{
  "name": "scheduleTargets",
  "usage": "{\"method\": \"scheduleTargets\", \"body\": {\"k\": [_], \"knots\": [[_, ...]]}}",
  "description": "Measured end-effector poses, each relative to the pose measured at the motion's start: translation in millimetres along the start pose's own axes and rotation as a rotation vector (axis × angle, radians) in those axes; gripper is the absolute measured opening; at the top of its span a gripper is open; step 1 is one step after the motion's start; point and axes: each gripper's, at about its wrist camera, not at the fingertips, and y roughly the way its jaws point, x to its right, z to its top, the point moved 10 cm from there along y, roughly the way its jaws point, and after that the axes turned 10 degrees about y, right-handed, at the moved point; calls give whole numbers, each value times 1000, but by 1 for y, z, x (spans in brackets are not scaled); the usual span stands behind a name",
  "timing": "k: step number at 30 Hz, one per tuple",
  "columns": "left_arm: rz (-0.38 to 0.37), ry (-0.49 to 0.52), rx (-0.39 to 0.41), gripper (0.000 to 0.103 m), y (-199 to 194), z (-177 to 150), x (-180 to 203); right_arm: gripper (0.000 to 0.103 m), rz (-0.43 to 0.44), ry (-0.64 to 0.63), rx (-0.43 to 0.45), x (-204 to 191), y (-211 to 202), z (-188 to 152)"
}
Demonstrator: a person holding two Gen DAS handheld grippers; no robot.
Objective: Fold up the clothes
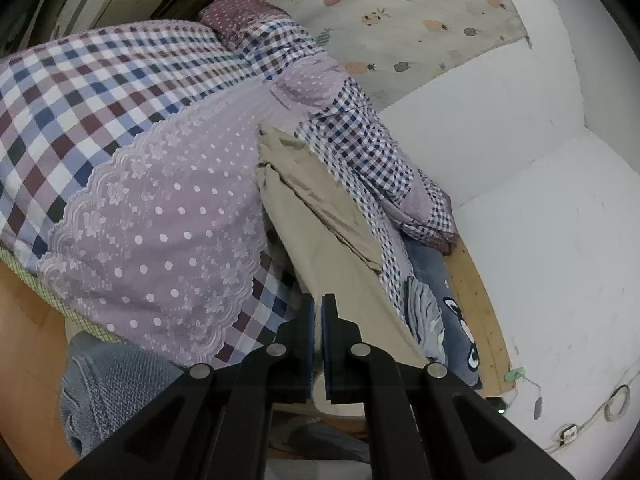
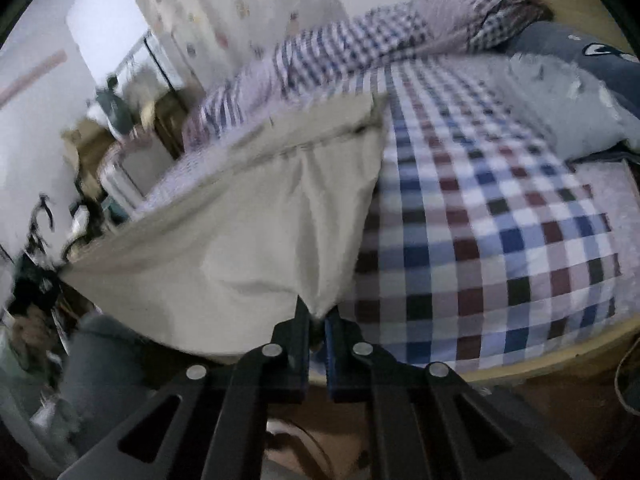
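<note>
A beige garment [image 1: 320, 216] hangs stretched between my two grippers above the bed. In the left wrist view my left gripper [image 1: 318, 304] is shut on one edge of it, and the cloth runs away from the jaws toward the far quilt. In the right wrist view my right gripper [image 2: 317, 314] is shut on a corner of the same beige garment [image 2: 248, 240], which spreads up and to the left and shows a seam near its top. The right wrist view is motion-blurred.
A checked quilt [image 2: 500, 220] with a lilac dotted lace panel [image 1: 168, 216] covers the bed. A rolled checked blanket [image 1: 360, 148] and a grey-blue cartoon pillow [image 1: 456, 312] lie by the white wall. A grey knitted cloth [image 1: 108, 384] is at lower left. Furniture clutter [image 2: 112, 120] stands at left.
</note>
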Motion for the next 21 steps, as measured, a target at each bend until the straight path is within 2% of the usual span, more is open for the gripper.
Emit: {"method": "scheduleTargets", "body": {"k": [3,10,21], "knots": [[-1,25,16,2,-8,4,9,4,43,34,107,-16,-36,17],[-17,81,52,2,-30,12,33,4,161,109,234,-48,-83,33],[-158,106,127,2,-95,20,93,4,219,82,399,-76,-191,43]]}}
